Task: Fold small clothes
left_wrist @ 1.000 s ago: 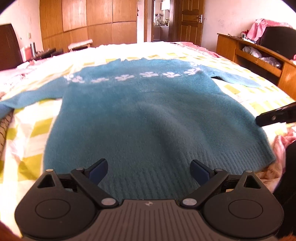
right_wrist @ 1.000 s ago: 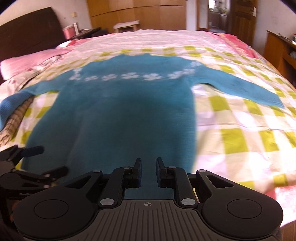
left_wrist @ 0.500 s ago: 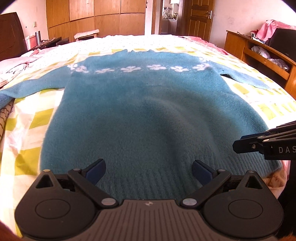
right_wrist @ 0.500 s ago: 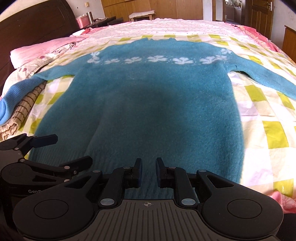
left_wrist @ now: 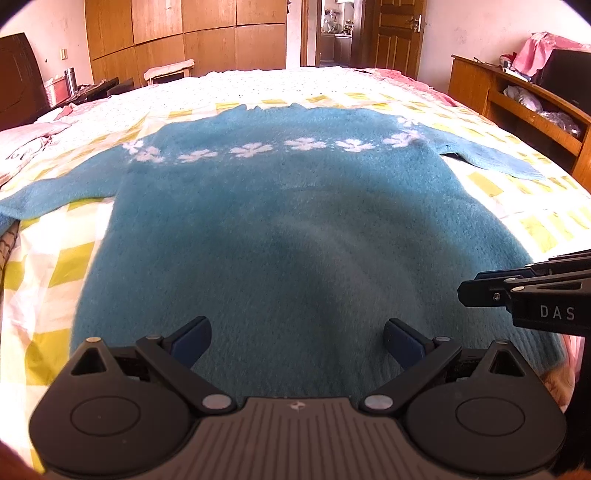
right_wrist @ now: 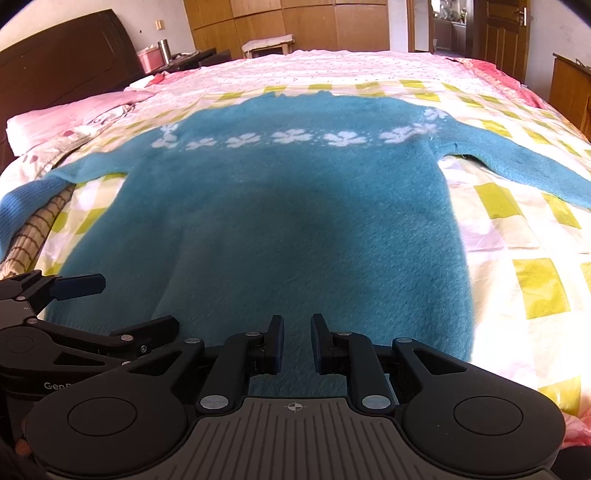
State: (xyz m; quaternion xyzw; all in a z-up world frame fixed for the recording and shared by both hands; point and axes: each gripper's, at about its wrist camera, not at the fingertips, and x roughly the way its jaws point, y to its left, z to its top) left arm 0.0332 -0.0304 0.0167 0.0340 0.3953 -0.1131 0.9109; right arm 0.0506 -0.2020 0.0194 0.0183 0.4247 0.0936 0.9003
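Observation:
A teal knit sweater (left_wrist: pixel 288 229) with a band of white flowers lies flat on the bed, sleeves spread out, hem nearest me. It also fills the right wrist view (right_wrist: pixel 303 221). My left gripper (left_wrist: pixel 297 339) is open wide and empty, just above the hem. My right gripper (right_wrist: pixel 297 341) has its jaws nearly together with a narrow gap, holding nothing, above the hem. The right gripper shows at the right edge of the left wrist view (left_wrist: pixel 524 295). The left gripper shows at the left edge of the right wrist view (right_wrist: pixel 74 317).
The bed has a yellow-and-white checked sheet (right_wrist: pixel 517 236). A brown checked cloth (right_wrist: pixel 33 232) and pink pillow (right_wrist: pixel 74 110) lie at the left. A wooden shelf unit (left_wrist: pixel 524 99) stands right; wardrobes (left_wrist: pixel 184 37) and a door (left_wrist: pixel 397 33) are behind.
Both grippers have moved toward each other and forward over the hem. The sweater has not moved. The jaws have kept their openings.

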